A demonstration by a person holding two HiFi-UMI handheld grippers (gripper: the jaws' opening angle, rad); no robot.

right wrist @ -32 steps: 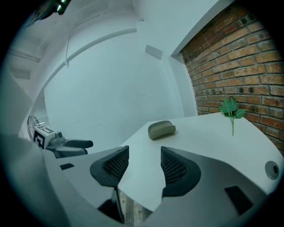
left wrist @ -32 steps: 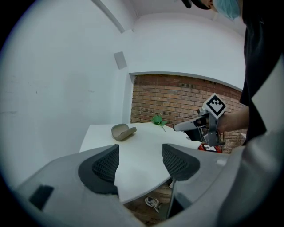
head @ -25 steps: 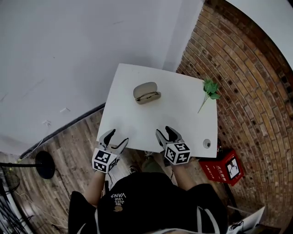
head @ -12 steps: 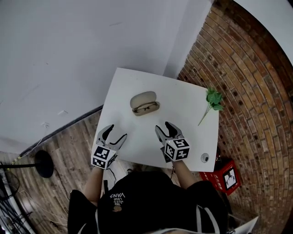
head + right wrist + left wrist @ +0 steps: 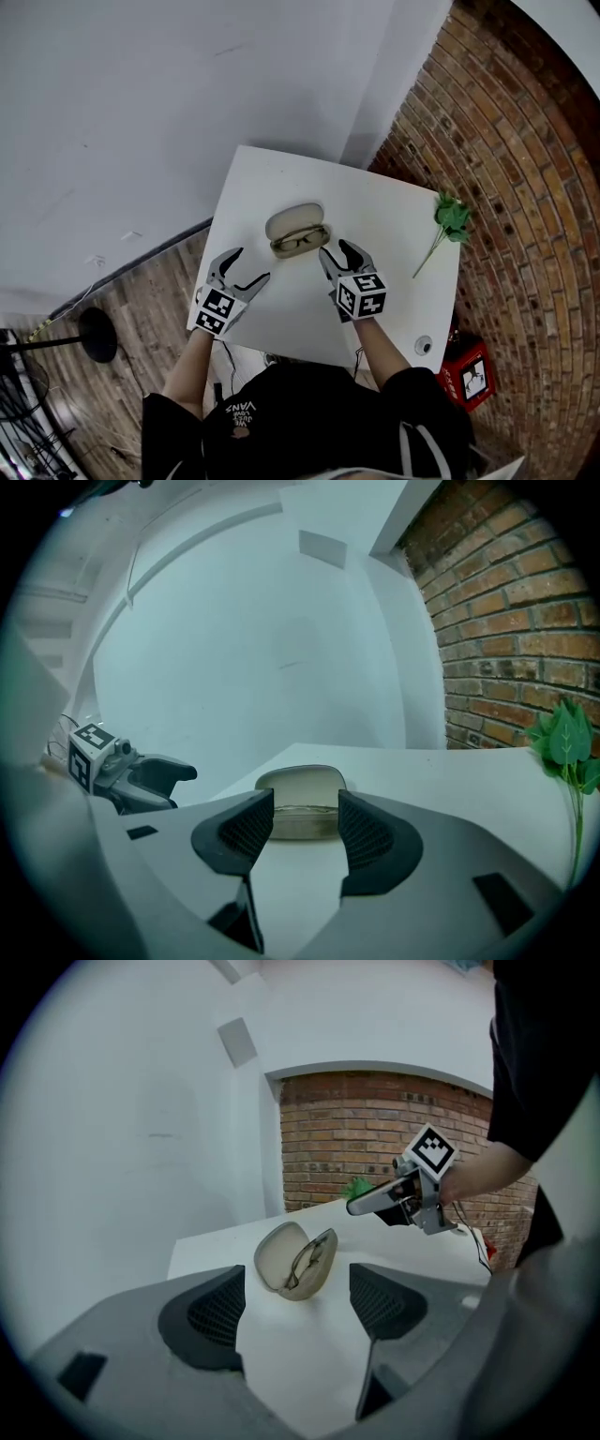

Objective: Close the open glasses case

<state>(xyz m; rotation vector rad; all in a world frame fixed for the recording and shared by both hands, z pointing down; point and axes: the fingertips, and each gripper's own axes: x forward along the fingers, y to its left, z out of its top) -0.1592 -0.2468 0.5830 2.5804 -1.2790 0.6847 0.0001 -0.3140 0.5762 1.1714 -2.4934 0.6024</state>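
Observation:
The beige glasses case (image 5: pixel 298 232) lies open on the white table (image 5: pixel 394 225), lid raised at the back, a pair of glasses in its tray. My left gripper (image 5: pixel 246 267) hovers just left of and nearer than the case, its jaws opening with nothing between them. In the left gripper view the case (image 5: pixel 298 1262) sits a little beyond the jaws of the left gripper (image 5: pixel 298 1307). My right gripper (image 5: pixel 336 249) is open, just right of the case's front edge. In the right gripper view the case (image 5: pixel 300 799) lies straight ahead past the right gripper (image 5: pixel 306 832), apart from the pads.
A green leafy sprig (image 5: pixel 450 220) lies at the table's right edge by the brick wall (image 5: pixel 525 169). A small round fitting (image 5: pixel 424 345) sits at the table's near right corner. On the floor are a red box (image 5: pixel 466 377) and a dark stand base (image 5: pixel 98 335).
Both grippers have moved forward from the table's near edge to either side of the case. The left jaws stand slightly wider.

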